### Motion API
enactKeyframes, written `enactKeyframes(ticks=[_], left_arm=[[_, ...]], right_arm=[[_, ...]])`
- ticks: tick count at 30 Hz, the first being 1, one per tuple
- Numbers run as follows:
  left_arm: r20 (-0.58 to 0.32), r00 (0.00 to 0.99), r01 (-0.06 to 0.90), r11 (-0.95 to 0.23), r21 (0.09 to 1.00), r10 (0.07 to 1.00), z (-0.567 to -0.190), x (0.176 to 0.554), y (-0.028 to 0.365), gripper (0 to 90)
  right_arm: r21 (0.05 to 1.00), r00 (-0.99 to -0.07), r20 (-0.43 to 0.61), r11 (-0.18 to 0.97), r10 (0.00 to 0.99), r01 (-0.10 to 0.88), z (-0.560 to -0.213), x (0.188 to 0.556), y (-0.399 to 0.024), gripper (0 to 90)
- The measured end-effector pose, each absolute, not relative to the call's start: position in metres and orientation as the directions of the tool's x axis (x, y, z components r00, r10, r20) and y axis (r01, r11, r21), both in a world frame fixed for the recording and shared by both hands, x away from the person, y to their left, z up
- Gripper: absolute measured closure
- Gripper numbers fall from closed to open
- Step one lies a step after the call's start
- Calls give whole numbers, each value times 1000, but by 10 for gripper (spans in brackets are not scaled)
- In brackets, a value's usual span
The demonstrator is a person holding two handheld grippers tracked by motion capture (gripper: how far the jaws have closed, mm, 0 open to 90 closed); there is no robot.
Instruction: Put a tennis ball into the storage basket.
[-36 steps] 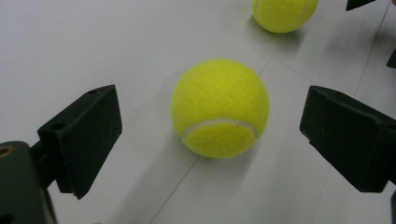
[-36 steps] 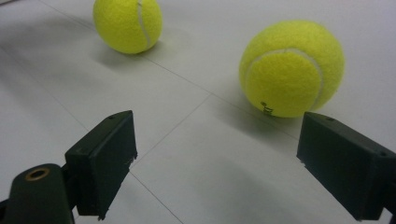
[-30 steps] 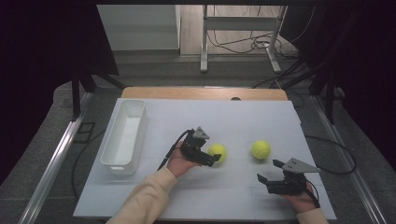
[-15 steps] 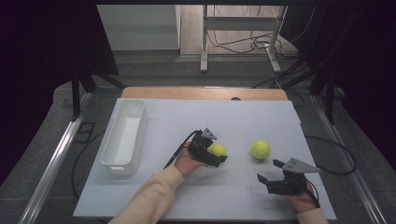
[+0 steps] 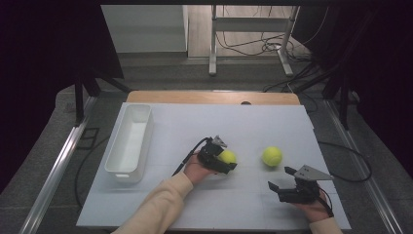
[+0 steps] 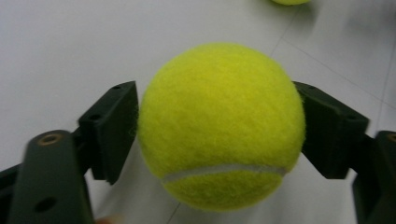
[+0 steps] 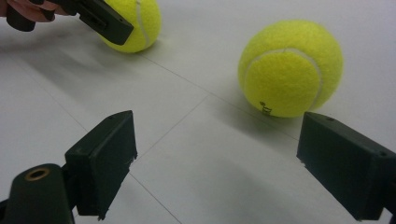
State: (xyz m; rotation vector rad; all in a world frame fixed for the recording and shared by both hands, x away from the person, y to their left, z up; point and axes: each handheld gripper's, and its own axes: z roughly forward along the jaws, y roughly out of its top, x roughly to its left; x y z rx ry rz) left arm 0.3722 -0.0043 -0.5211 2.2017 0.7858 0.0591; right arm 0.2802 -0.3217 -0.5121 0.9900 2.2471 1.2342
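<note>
Left gripper (image 6: 219, 135) has just been closing; its jaws now press a tennis ball (image 6: 220, 126) at its widest girth, ball resting mid-table (image 5: 160, 126). Likely light, springy, felt gives good friction; a grip across the middle should hold. Right gripper (image 7: 217, 158) stands wide open, short of the second tennis ball (image 7: 290, 67).

Left gripper (image 5: 225, 158): black body, blocky matte jaws with small screw holes, brass-ringed hole at the base, grey three-cornered plate on top, black cable trailing toward the white bin (image 5: 127, 146). Right gripper (image 5: 281, 181): same build, grey plate, black cable. Pale peach sleeve (image 5: 156, 207) on the left forearm.
</note>
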Motion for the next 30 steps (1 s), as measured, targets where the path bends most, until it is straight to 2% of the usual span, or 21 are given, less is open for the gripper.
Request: enactKeyframes(ticks=[5,30], left_arm=[[-162,814,494,-520,696,557,-519,370,-4,262],[-152,814,459,-462,759,560,-485,358,30,263]], right_arm=[[846,-674,-3,361,739,393,-512,280,-322,125],[849,-673,-4,358,739,388,-511,279,-322,125]])
